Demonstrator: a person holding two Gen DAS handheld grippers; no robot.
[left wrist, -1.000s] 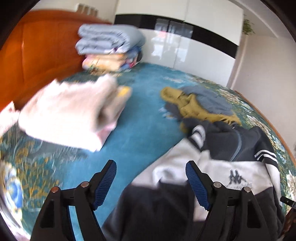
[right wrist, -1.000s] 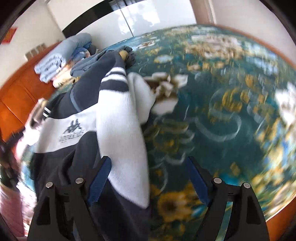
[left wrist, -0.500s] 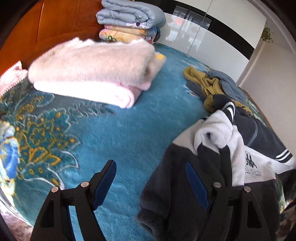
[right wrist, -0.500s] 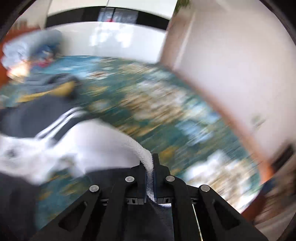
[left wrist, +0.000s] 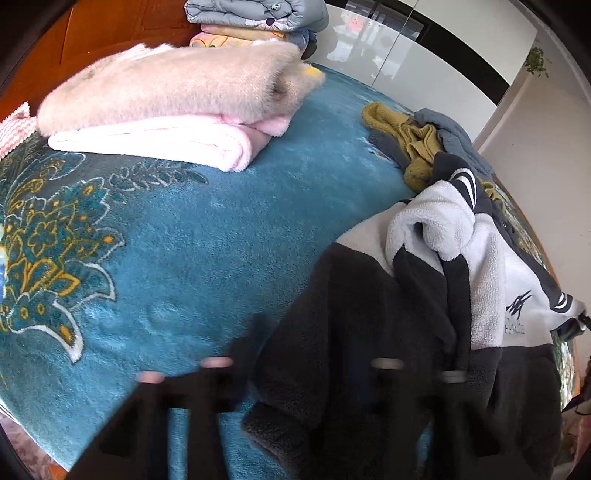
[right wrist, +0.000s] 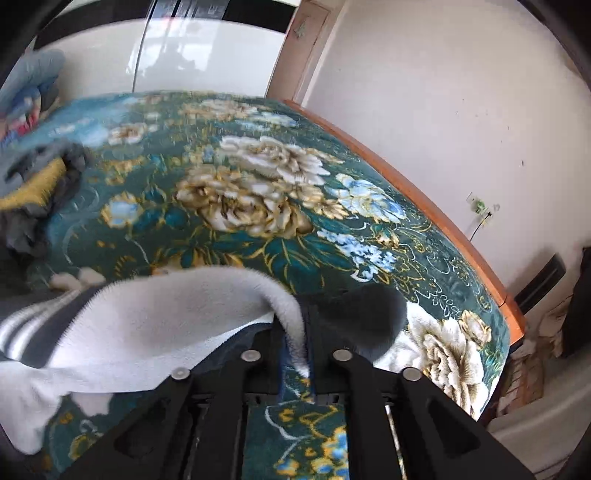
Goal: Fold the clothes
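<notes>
A black-and-white fleece jacket point(left wrist: 369, 314) lies crumpled on the teal floral bedspread point(left wrist: 221, 240), with its white collar part bunched on top. In the left wrist view my left gripper point(left wrist: 303, 369) is a dark motion blur over the jacket's black hem; its fingers stand closer together than before, and I cannot make out whether they grip. In the right wrist view my right gripper point(right wrist: 295, 347) is shut on the white fleece edge of the jacket point(right wrist: 166, 314), which stretches away to the left and lifts off the bedspread point(right wrist: 258, 203).
Folded pink fluffy blankets point(left wrist: 166, 103) lie at the back left, with stacked quilts point(left wrist: 258, 14) by the wooden headboard point(left wrist: 92, 48). A mustard and grey clothes heap point(left wrist: 417, 140) sits beyond the jacket. The bed's wooden edge point(right wrist: 424, 199) and a wall run along the right.
The left gripper dropped toward the jacket's black hem and its fingers moved inward, now blurred. The right gripper stays shut on the white fleece edge and has swung over the flowered bedspread.
</notes>
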